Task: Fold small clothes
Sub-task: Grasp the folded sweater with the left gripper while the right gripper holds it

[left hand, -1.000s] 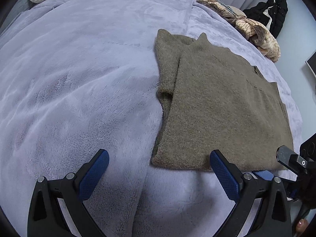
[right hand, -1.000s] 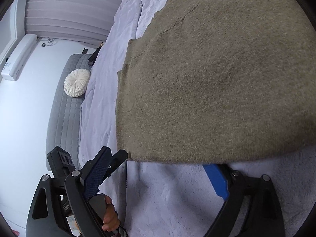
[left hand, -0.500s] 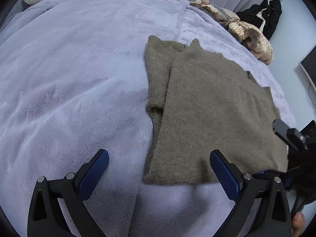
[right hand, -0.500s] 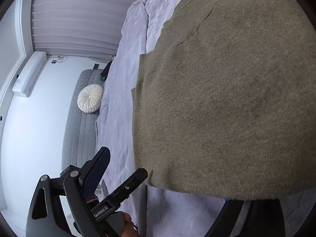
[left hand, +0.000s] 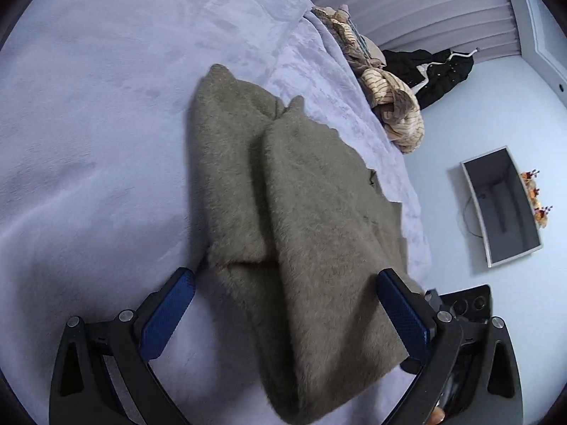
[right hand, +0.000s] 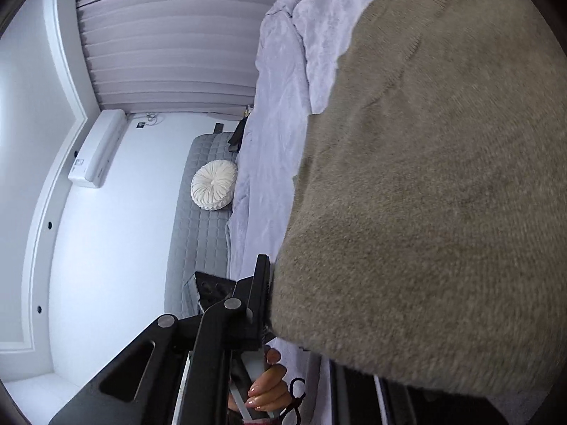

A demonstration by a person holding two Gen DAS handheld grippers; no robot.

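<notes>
An olive knitted sweater (left hand: 312, 212), folded lengthwise, lies on the lilac fleece blanket (left hand: 106, 106) of a bed. My left gripper (left hand: 283, 315) is open, and the sweater's near hem lies between its blue pads (left hand: 170, 311) without touching them. In the right wrist view the sweater (right hand: 443, 194) fills the right side of the frame. The jaws of my right gripper (right hand: 273, 283) are closing on its near edge. One black finger (right hand: 262, 294) presses against the knit; the other is hidden under the fabric.
A heap of striped beige clothes (left hand: 393, 106) and a black jacket (left hand: 439, 71) sit past the bed's far corner. A grey screen (left hand: 503, 205) is on the wall at right. A round white cushion (right hand: 214, 184) rests on a grey quilted bench (right hand: 198, 233). A hand (right hand: 269, 386) grips a handle.
The right jaws went from wide apart to pinched on the sweater's edge. The left gripper swung right and forward, so the hem now lies between its fingers.
</notes>
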